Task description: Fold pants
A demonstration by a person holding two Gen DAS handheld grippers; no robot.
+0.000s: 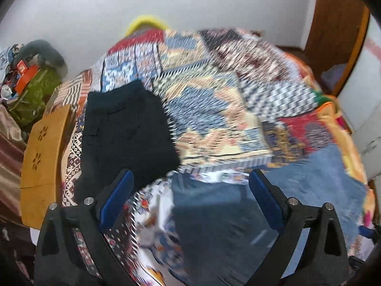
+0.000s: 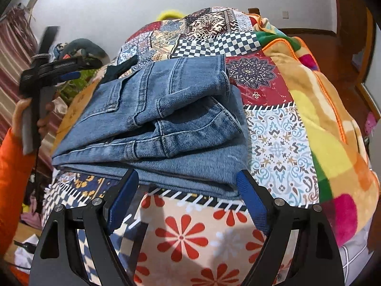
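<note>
On patchwork bedspread (image 2: 273,143), folded jeans (image 2: 166,119) are seen lying crosswise, long axis left-right, just ahead of right gripper (image 2: 188,190), which is nearer. Both grippers are spread, nothing held; left gripper (image 1: 190,190) is shown off to left, w/ jeans edge below.

white wall (image 2: 95,12); wooden door (image 1: 333,23); patchwork bedspread (image 2: 281,143) on bed; striped curtain (image 2: 14,47) at left.

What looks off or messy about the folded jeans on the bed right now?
The folded jeans are not squared up: the top layer sits skewed across the lower ones, and a bulging fold near the pocket leaves a dark gap. Otherwise nothing looks spilled or damaged on the patchwork bedspread.
</note>
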